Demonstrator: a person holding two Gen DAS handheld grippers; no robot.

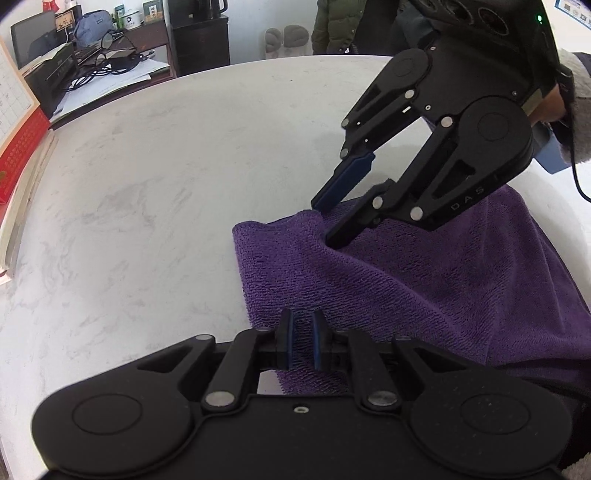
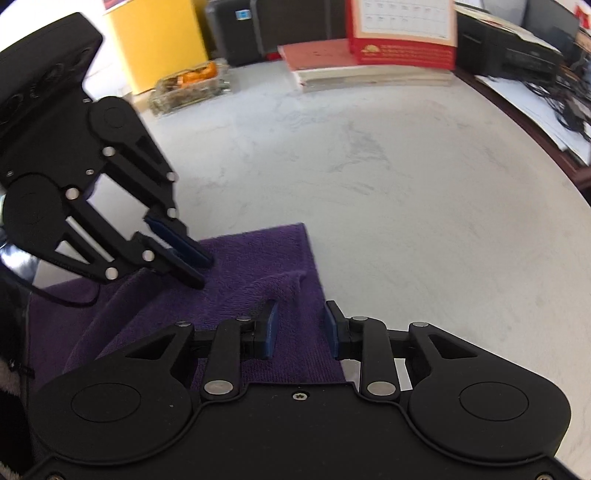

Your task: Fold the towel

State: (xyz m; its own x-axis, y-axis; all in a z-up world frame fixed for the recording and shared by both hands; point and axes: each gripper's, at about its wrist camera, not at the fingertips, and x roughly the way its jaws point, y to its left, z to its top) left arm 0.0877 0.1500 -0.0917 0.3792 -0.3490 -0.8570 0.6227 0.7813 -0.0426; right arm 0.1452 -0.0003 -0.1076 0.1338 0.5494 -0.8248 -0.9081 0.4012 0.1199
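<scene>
A clear, rectangular glass dish (image 2: 192, 86) stands near the far edge of the white marbled tabletop (image 1: 155, 206); it holds orange and dark contents, too blurred to identify. It sits well apart from the work area.

The purple terry-cloth towel (image 1: 424, 273) lies on the tabletop at the near side, partly doubled over, with one raised ridge of cloth running across it. In the right wrist view its right-hand edge runs straight from the far corner toward the camera, and bare tabletop extends beyond that edge to the stack of books (image 2: 369, 72) and the red desk calendar (image 2: 404, 33) at the far rim. In the left wrist view the tabletop left of the towel is bare as far as its curved edge.

Left gripper (image 1: 303, 338): fingers drawn close together, pinching the near edge of the towel between the blue pads (image 1: 317, 343).

Right gripper (image 2: 301, 332): fingers partly spread, set over the towel's right-hand edge — the raised fold lies just ahead of the left pad (image 2: 271, 332). Whether the pads press on cloth cannot be told from its own view. In the left wrist view, the tips of this gripper straddle the lifted corner of the towel.
</scene>
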